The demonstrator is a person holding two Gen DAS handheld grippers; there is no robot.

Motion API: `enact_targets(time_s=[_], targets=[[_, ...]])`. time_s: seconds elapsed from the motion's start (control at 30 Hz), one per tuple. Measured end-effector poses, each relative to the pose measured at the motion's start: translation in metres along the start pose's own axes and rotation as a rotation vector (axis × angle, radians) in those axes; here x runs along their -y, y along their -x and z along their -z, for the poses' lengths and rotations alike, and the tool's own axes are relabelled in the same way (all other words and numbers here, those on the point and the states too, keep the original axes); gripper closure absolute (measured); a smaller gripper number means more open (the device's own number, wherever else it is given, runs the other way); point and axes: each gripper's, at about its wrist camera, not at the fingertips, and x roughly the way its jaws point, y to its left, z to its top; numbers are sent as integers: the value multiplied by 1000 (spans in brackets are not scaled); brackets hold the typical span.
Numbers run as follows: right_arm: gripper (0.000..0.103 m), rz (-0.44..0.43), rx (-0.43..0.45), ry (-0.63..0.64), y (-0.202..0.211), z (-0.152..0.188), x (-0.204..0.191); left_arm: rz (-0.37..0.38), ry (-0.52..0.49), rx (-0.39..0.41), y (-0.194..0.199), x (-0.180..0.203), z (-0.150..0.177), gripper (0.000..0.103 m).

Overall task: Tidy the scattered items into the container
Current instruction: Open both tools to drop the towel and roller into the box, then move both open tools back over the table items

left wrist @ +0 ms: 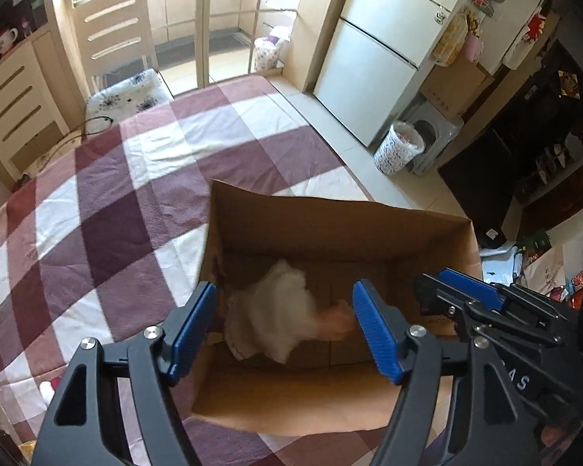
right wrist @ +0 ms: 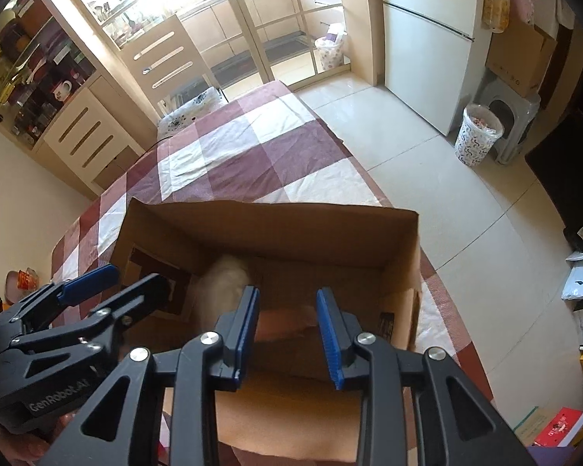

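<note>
Both hand-held grippers, left (left wrist: pixel 285 330) and right (right wrist: pixel 287 334), hang open and empty over the cardboard box (left wrist: pixel 330 221); white cloth (left wrist: pixel 276 314) blurry inside. Probably best lifting straight up, clear of the walls.

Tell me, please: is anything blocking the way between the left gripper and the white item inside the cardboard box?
Nothing visible does. The left gripper is open above the cardboard box, whose top is open, and the white item lies blurred inside, directly beyond the fingers.
</note>
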Motion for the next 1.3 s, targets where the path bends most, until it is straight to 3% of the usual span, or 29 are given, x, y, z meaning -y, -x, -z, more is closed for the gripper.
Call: enact_targets(time_s=[0.17, 0.27, 0.43, 0.57, 0.77, 0.87, 1.07, 1.3], targets=[[72, 29, -59, 0, 11, 4, -8, 20, 56, 82, 44, -16, 13, 22], [72, 14, -27, 8, 26, 11, -14, 18, 78, 130, 74, -29, 31, 20], [72, -57, -2, 32, 52, 31, -38, -24, 155, 195, 125, -68, 76, 18], [72, -90, 58, 142, 69, 52, -75, -105, 236, 225, 161, -110, 123, 16], [72, -184, 132, 336, 78, 89, -141, -198, 369, 251, 208, -172, 194, 16], [72, -229, 88, 334, 72, 102, -165, -247, 435, 256, 229, -204, 235, 16], [72, -209, 54, 421, 55, 141, -218, -320, 560, 263, 262, -251, 305, 16], [72, -209, -21, 507, 29, 200, -262, -356, 653, 214, 268, -288, 374, 16]])
